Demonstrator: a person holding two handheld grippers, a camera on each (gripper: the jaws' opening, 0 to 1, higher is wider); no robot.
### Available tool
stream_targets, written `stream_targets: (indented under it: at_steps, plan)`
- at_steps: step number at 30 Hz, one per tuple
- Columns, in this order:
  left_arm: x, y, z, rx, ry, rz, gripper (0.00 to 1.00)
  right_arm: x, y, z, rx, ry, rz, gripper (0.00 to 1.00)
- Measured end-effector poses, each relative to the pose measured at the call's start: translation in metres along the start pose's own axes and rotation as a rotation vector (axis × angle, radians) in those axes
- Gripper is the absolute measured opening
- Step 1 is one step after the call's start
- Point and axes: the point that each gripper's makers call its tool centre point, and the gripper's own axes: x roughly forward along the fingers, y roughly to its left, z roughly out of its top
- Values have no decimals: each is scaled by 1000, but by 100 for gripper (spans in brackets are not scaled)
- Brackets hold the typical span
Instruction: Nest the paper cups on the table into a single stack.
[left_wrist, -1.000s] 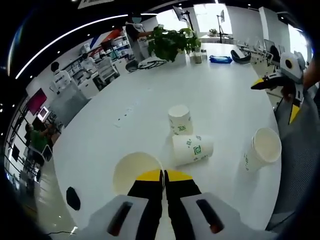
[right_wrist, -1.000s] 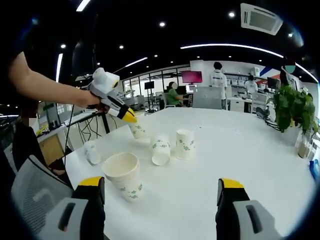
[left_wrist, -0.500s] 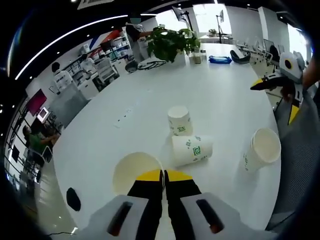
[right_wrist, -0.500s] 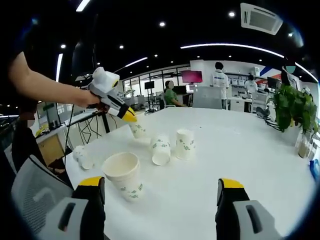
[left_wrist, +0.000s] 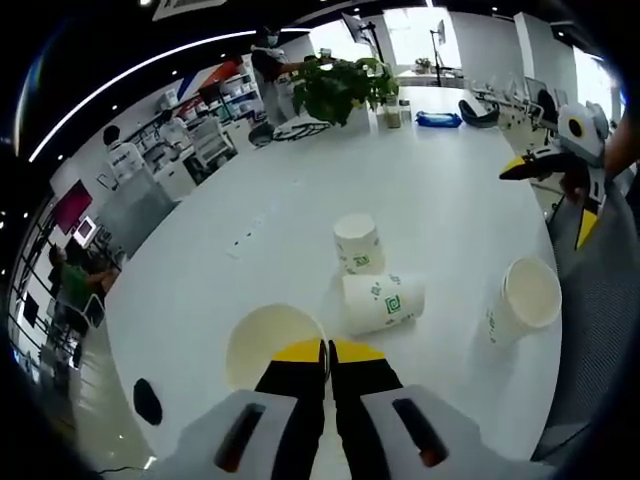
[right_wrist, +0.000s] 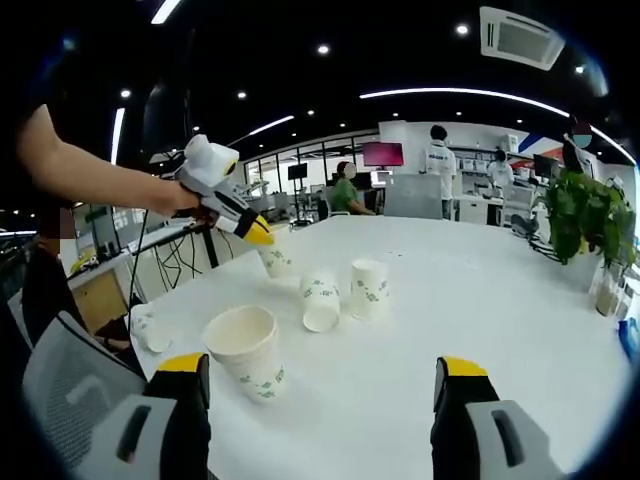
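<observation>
My left gripper (left_wrist: 326, 352) is shut on the rim of a white paper cup (left_wrist: 268, 345) held above the table. In the right gripper view that cup (right_wrist: 276, 262) hangs under the left gripper (right_wrist: 262, 237), which a hand holds. On the white table (left_wrist: 300, 200) one cup stands upside down (left_wrist: 357, 243), one lies on its side (left_wrist: 383, 302) and one stands upright (left_wrist: 522, 300). My right gripper (right_wrist: 320, 378) is open and holds nothing, with the upright cup (right_wrist: 247, 350) just ahead of its left jaw. The lying cup (right_wrist: 321, 298) and the upside-down cup (right_wrist: 368, 288) sit farther off.
Another small cup (right_wrist: 147, 330) shows past the table's left edge. A grey chair back (right_wrist: 70, 380) stands at the near left. A potted plant (left_wrist: 340, 85) and a blue object (left_wrist: 440, 118) are at the table's far end. People and desks fill the background.
In the right gripper view the small cup by the table's left edge has gone down and to the left. Both grippers and the other cups have hardly moved.
</observation>
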Motion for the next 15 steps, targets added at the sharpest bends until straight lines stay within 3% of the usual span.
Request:
stream_targets:
  at_steps: [15]
  plan:
    - [-8,-3,10,-15,-33,-16,0,0,-3,-1,1,-1,-5,94]
